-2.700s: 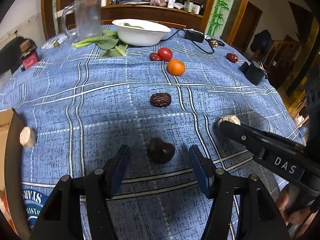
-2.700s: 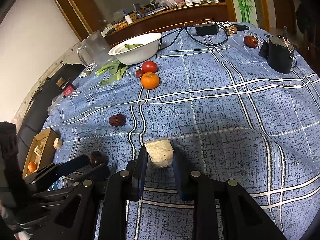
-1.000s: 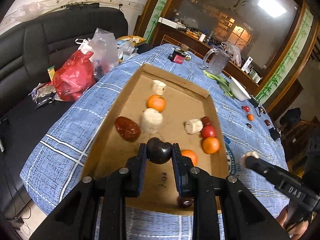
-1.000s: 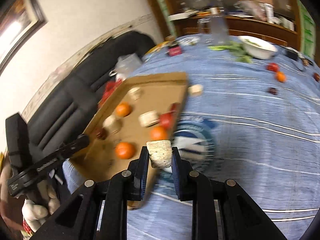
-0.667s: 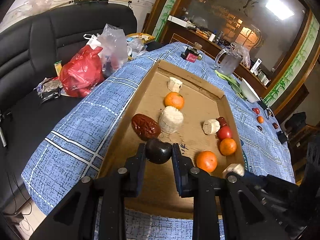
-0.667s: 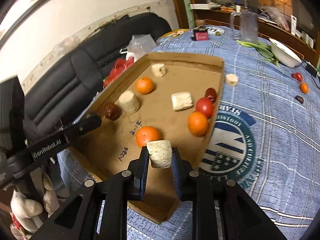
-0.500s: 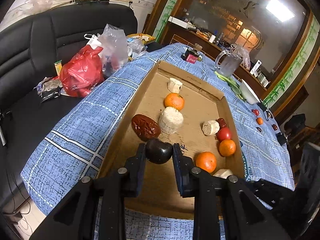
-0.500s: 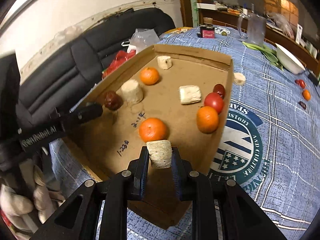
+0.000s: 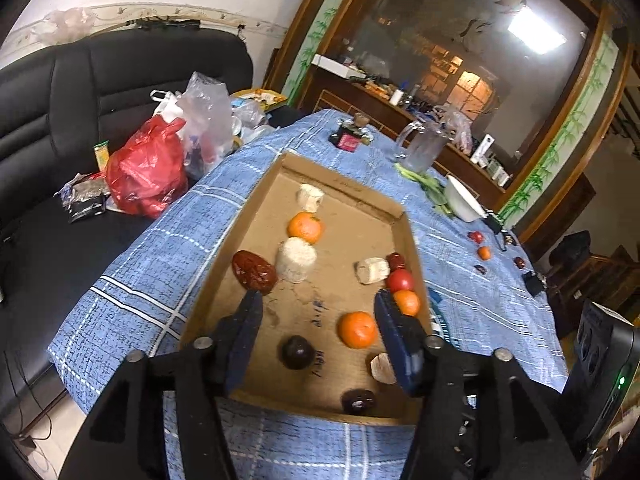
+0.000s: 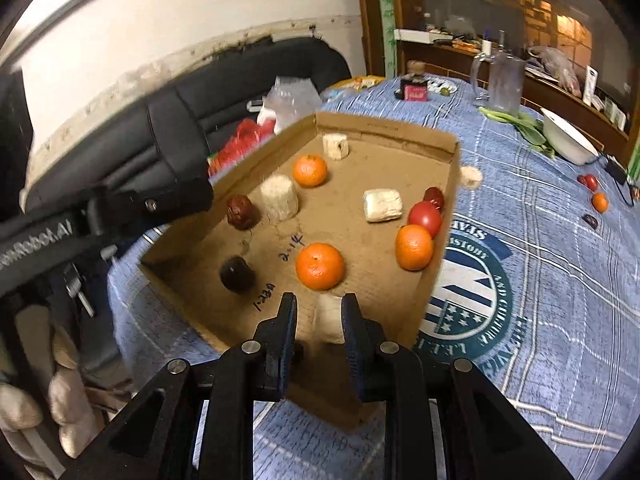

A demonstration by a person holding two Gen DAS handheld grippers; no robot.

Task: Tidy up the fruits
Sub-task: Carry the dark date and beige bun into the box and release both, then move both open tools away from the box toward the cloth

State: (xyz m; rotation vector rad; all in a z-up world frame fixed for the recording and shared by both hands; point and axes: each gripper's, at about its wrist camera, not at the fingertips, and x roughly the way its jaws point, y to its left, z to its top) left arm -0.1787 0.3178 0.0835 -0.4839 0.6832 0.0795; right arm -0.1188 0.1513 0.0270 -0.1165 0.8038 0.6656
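A cardboard tray (image 9: 344,184) (image 10: 444,264) on the blue tablecloth holds oranges, tomatoes, dates and pale corn pieces. My left gripper (image 9: 318,330) is open above the tray's near end; a dark plum (image 9: 297,352) (image 10: 237,274) lies on the tray floor between its fingers. My right gripper (image 10: 319,330) is open a little, with a pale corn piece (image 10: 329,324) (image 9: 382,368) lying loose between its fingers on the tray floor. An orange (image 10: 320,266) (image 9: 357,329) sits just beyond it.
Loose fruit lies far right on the cloth: a tomato (image 10: 588,181), a small orange (image 10: 600,202), a date (image 10: 590,221). A corn piece (image 10: 470,177) sits just outside the tray. A white bowl (image 10: 568,142), a glass jug (image 10: 500,80) and a black sofa (image 9: 80,92) with bags surround the table.
Both grippers opened. The left let the dark plum drop onto the tray floor; the right released the corn piece, which now lies in the tray.
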